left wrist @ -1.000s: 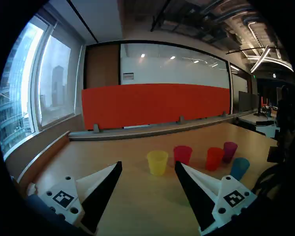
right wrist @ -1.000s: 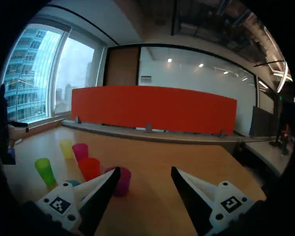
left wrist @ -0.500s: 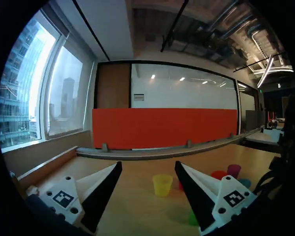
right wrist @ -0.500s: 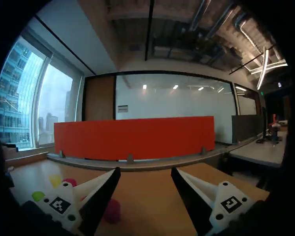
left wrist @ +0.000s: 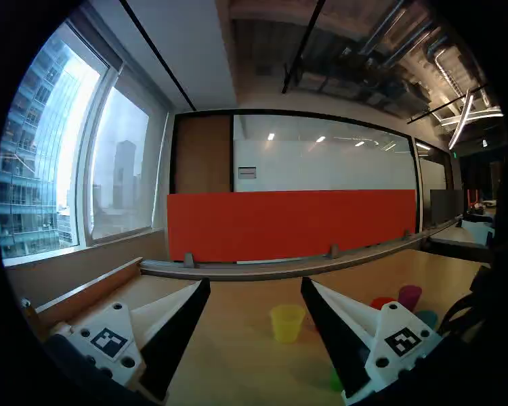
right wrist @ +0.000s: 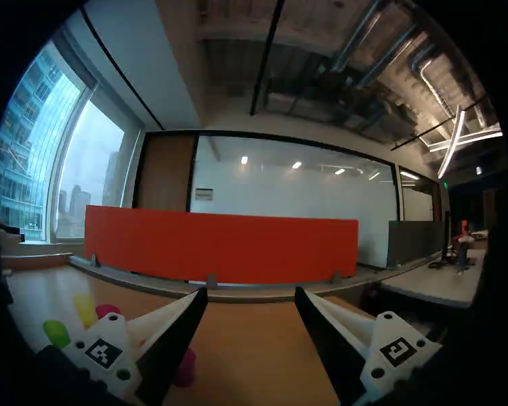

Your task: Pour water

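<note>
In the left gripper view, a yellow cup [left wrist: 287, 322] stands upright on the wooden table [left wrist: 240, 352], just beyond my open left gripper [left wrist: 255, 291]. A red cup [left wrist: 381, 302], a purple cup [left wrist: 410, 296] and a blue cup [left wrist: 427, 317] sit to its right, partly hidden behind the right finger; a green cup [left wrist: 335, 381] peeks out low beside that finger. In the right gripper view, my right gripper [right wrist: 250, 301] is open and holds nothing. A green cup [right wrist: 56, 333], a yellow cup [right wrist: 85, 309], a pink cup [right wrist: 107, 310] and a purple cup [right wrist: 183, 367] lie at the lower left, partly behind the left finger.
An orange divider panel [left wrist: 291, 223] runs along the table's far edge, with a grey rail [left wrist: 281, 268] below it. Tall windows [left wrist: 44, 176] line the left side. Another desk [right wrist: 433, 281] stands off to the right.
Both grippers have tilted upward over the last second, so the cups have slid to the bottom of both views and more ceiling shows. Both stay open.
</note>
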Action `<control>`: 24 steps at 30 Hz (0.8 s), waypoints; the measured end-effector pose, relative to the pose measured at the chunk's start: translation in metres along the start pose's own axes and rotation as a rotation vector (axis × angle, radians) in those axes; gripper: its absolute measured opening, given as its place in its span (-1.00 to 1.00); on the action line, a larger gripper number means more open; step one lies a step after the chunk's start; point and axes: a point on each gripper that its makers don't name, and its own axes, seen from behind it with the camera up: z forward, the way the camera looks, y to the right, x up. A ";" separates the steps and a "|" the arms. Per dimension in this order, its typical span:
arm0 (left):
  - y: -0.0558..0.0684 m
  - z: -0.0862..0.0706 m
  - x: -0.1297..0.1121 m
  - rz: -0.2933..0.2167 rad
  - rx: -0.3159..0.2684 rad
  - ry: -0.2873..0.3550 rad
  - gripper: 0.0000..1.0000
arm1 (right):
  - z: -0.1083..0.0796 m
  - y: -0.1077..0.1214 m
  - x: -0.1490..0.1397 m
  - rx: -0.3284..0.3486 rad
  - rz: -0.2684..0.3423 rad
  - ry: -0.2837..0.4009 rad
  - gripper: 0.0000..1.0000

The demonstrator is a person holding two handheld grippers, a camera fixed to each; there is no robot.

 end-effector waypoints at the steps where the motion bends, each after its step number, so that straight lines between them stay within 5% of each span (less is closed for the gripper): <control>1: 0.000 0.000 0.000 -0.001 0.003 0.004 1.00 | -0.001 0.000 0.000 -0.002 -0.001 0.002 0.99; 9: -0.002 -0.002 -0.005 -0.018 0.024 0.025 1.00 | -0.008 -0.004 -0.001 -0.010 -0.010 0.007 0.99; 24: -0.016 -0.011 -0.064 -0.032 0.056 -0.023 1.00 | -0.017 -0.004 0.003 -0.034 0.021 0.043 0.98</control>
